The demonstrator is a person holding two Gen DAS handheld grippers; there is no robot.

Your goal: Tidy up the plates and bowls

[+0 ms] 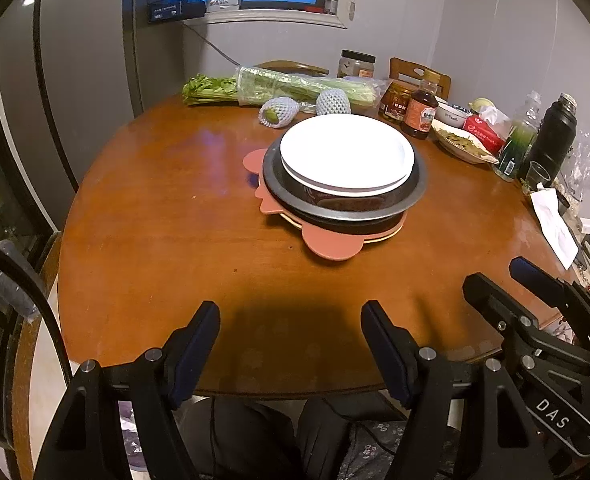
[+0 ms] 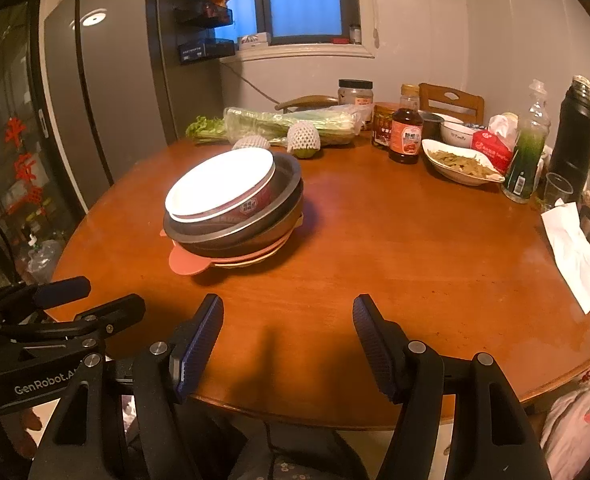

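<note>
Left tool (image 1: 291,316) and right tool (image 2: 289,312) both spread, empty, hovering over near bench (image 1: 155,220) edge. Mid-bench: stack of white plates (image 1: 345,152) in dark bowls (image 1: 347,204) on pink plates (image 1: 331,244). Behind: celery (image 1: 279,88), jars.

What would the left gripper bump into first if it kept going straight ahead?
Probably the bare table first, since the open left gripper tilts downward. Sliding on, it would likely reach the stack of dishes, though depth is hard to judge.
</note>
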